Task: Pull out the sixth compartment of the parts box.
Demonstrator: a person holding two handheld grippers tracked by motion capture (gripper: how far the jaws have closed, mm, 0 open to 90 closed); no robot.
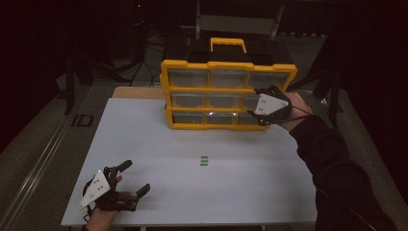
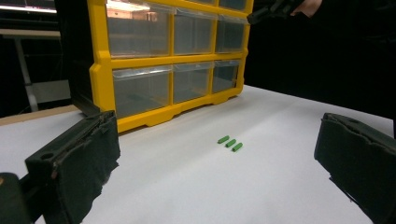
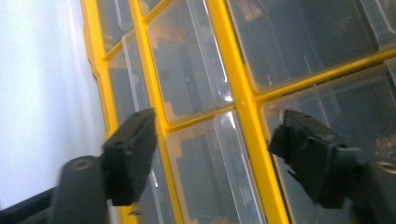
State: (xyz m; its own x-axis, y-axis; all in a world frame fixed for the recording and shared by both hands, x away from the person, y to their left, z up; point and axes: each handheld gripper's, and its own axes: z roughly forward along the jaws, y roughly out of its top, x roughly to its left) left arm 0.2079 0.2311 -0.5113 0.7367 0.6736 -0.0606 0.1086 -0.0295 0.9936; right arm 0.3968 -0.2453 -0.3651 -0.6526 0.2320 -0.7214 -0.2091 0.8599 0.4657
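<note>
A yellow-framed organizer [image 1: 211, 90] with clear drawers stands upright at the back of the white table [image 1: 144, 144]. My right gripper [image 1: 254, 102] is up against the front of its right-hand column, at the middle row. In the right gripper view the jaws [image 3: 219, 154] stand apart on either side of a clear drawer front [image 3: 210, 158] and the yellow divider [image 3: 238, 93], and the pads are not seen pressing on anything. Three small green pieces [image 1: 204, 160] lie side by side in mid-table. My left gripper [image 1: 136, 177] rests open near the front left corner, with the green pieces [image 2: 230, 143] ahead of it.
The organizer [image 2: 100, 79] has a yellow carry handle [image 1: 228, 44] on top. A wooden board edge [image 1: 137, 92] shows behind the table's back left. The person's dark sleeve [image 1: 332, 163] crosses the right side. The surroundings are dark.
</note>
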